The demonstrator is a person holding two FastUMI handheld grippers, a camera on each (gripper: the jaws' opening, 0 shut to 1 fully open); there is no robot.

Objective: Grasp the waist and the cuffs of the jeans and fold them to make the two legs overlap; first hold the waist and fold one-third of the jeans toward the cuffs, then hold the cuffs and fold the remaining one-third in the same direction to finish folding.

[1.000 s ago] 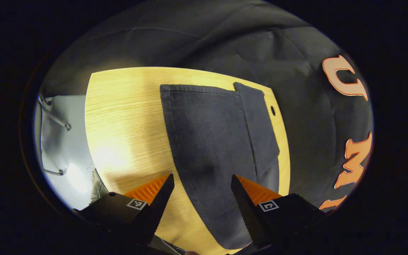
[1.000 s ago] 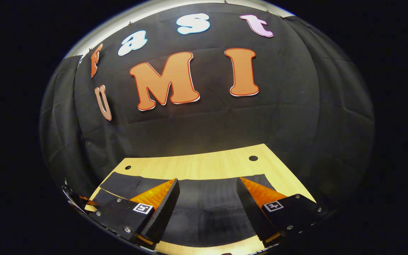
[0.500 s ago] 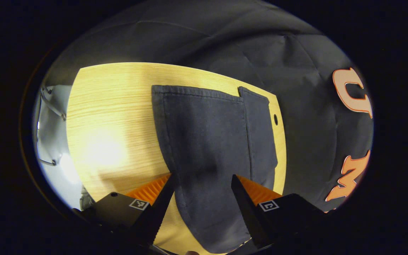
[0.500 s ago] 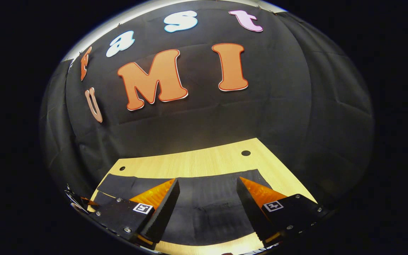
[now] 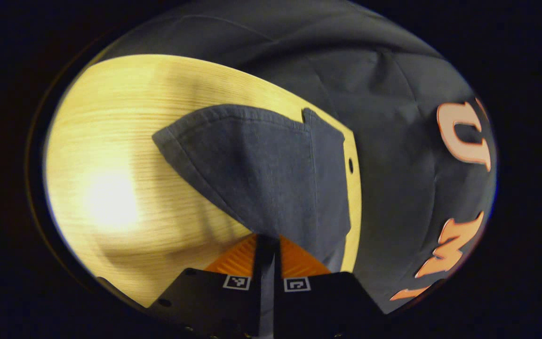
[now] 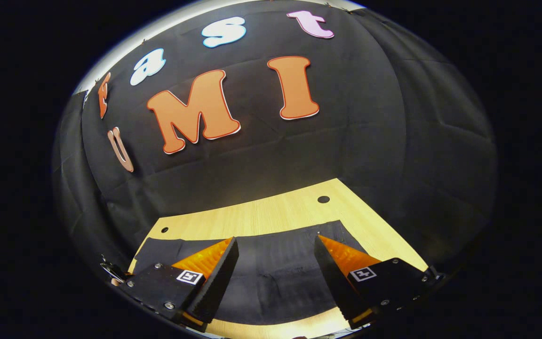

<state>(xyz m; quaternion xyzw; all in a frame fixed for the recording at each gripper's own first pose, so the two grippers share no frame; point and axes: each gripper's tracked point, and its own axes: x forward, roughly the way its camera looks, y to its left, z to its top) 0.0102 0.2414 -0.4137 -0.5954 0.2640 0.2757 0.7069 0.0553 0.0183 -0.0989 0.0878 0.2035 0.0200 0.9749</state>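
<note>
Dark denim jeans [image 5: 261,174] lie on a pale wooden table [image 5: 120,155]. In the left gripper view my left gripper [image 5: 266,245] is shut on the near edge of the jeans, and the cloth rises from the table toward its fingers. The far cuff end [image 5: 233,112] of the jeans rests flat near the table's far edge. In the right gripper view my right gripper [image 6: 275,263] stands open just above the jeans [image 6: 271,282], one finger on each side of a flat stretch of cloth, not pressing it.
The black booth wall rises right behind the table's far edge [image 6: 252,207]. Two small round holes [image 6: 323,199] sit near the table's back corners. A bright patch of light [image 5: 106,197] falls on the bare wood to the left of the jeans.
My left gripper has closed on the jeans' edge and pulled the cloth up, so the near corner lifts and skews. The right gripper stays open and has barely shifted.
</note>
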